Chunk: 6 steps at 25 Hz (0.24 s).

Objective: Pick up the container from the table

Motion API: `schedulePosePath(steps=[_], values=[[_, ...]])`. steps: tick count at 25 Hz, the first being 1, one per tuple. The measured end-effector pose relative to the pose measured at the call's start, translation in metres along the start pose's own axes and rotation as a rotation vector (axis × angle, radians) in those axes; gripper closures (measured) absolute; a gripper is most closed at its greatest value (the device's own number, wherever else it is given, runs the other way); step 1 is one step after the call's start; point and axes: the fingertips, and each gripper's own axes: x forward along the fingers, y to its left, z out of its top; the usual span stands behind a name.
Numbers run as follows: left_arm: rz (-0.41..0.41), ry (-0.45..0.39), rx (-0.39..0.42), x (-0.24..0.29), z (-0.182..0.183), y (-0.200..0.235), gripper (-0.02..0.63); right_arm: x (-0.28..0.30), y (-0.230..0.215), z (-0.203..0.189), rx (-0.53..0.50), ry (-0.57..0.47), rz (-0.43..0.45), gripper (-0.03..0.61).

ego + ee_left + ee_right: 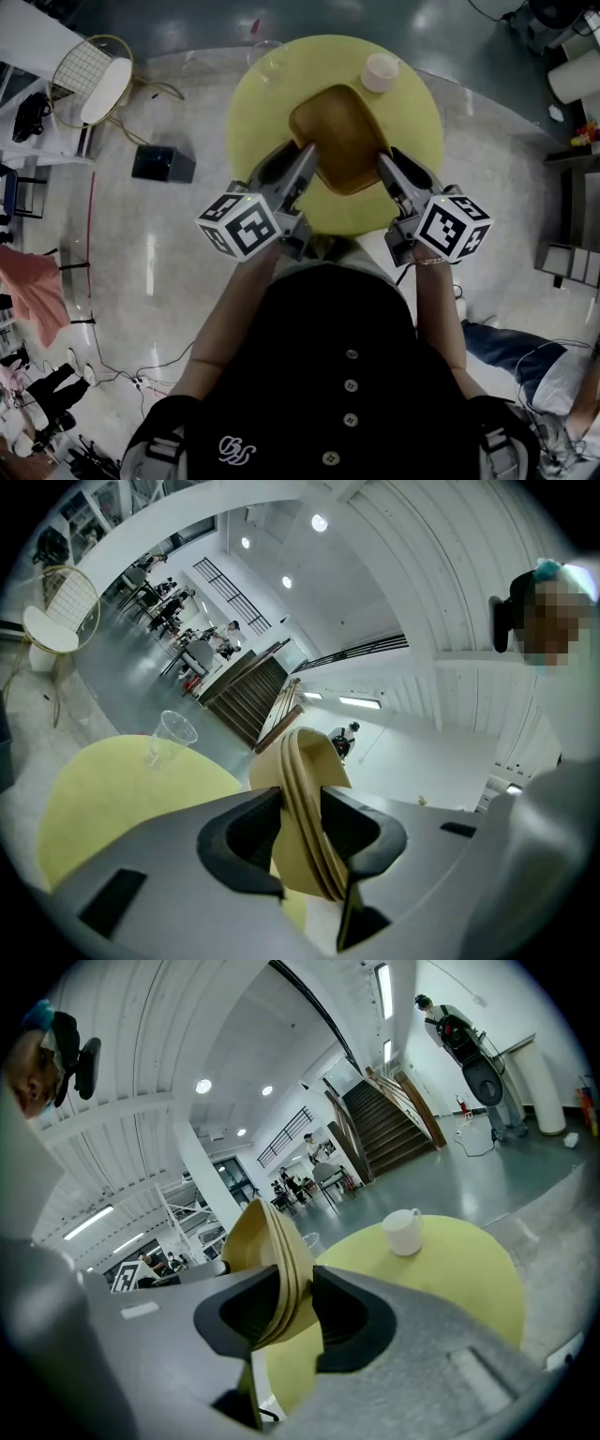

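Note:
A tan, shallow container hangs over the near half of the round yellow table; whether it touches the tabletop I cannot tell. My left gripper is shut on its near left rim, and my right gripper is shut on its near right rim. In the left gripper view the layered rim of the container stands pinched between the dark pads of the left gripper. The right gripper view shows the same container clamped in the right gripper.
A white mug stands at the table's far right, and a clear plastic cup at its far left. On the floor to the left are a wire chair and a black box. Shelves stand at the right.

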Motion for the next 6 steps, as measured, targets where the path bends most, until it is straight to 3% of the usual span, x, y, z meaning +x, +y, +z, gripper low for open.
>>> schedulePosePath(steps=[6], values=[[0.007,0.002,-0.007,0.0002,-0.0022,0.0026,0.479,0.0015,-0.0015,-0.0017,-0.009,0.016,0.003,0.474]])
